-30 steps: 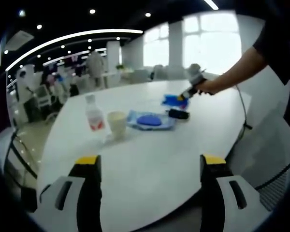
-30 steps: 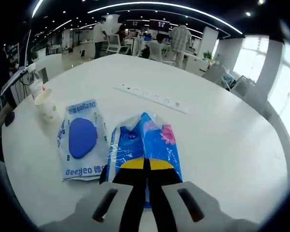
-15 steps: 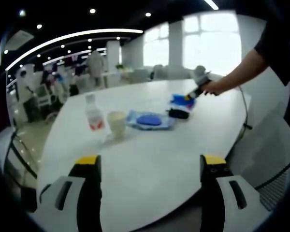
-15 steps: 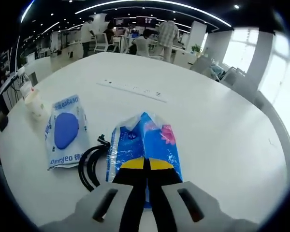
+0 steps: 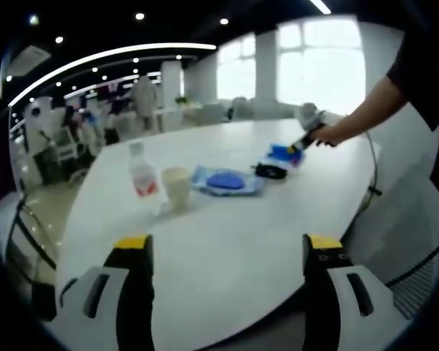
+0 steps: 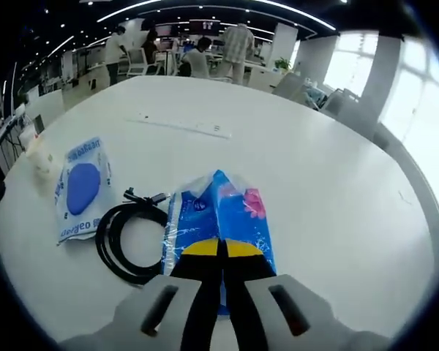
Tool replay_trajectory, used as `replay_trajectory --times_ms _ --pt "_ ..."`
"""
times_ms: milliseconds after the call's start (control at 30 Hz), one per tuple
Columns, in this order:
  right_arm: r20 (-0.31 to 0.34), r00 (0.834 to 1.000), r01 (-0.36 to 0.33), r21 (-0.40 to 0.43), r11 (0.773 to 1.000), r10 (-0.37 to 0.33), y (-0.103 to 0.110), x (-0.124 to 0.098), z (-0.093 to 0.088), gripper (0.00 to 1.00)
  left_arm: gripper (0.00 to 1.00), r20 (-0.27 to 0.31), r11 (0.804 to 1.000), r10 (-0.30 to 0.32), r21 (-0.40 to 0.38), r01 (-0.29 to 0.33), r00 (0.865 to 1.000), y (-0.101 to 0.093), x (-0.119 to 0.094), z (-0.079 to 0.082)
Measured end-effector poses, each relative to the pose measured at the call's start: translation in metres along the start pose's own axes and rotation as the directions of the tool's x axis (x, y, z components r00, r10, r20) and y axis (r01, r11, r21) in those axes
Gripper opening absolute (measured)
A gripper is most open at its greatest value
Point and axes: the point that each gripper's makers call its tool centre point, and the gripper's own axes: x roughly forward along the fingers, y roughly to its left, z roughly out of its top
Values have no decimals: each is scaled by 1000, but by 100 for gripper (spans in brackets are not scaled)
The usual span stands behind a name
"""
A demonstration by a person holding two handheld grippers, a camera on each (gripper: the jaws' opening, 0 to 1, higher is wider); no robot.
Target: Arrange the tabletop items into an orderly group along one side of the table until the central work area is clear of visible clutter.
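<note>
The right gripper (image 6: 221, 252), low centre of its view, is clamped on the tissue pack (image 6: 218, 219): soft, light, crinkly film, best pinched at an edge. The left gripper (image 5: 227, 252) hangs wide open and empty over the worktop (image 5: 227, 219), at the frame's bottom.

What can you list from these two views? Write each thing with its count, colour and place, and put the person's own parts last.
table: one, white, under everything
tissue pack: one, blue, clamped in the right tongs
cable: one, black, coiled, left of the tissue pack in the right gripper view
flat packet: one, pale with a blue oval, beyond the cable
paper cup: one, cream, beside the bottle
bottle: one, clear with a red label, left of the cup
power strip: one, white, mid-table
left tongs: open, yellow-tipped, over the near table edge
right tongs: shut on the pack
arm: one, reaching in from the right
</note>
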Motion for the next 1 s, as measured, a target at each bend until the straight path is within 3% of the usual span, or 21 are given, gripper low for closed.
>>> replay_trajectory --times_ms 467,733,1000 --pt "-45 998 38 19 999 -37 -1 -16 -26 0 80 0 1000 1 0 -1 1000 -1 -1 0" --pt "-40 998 44 15 999 -44 -5 -17 -26 2 80 0 1000 4 -1 -4 1000 0 -1 0" --pt "71 997 -43 -13 999 44 7 -21 -9 16 80 3 1000 5 -2 -5 1000 0 0 1"
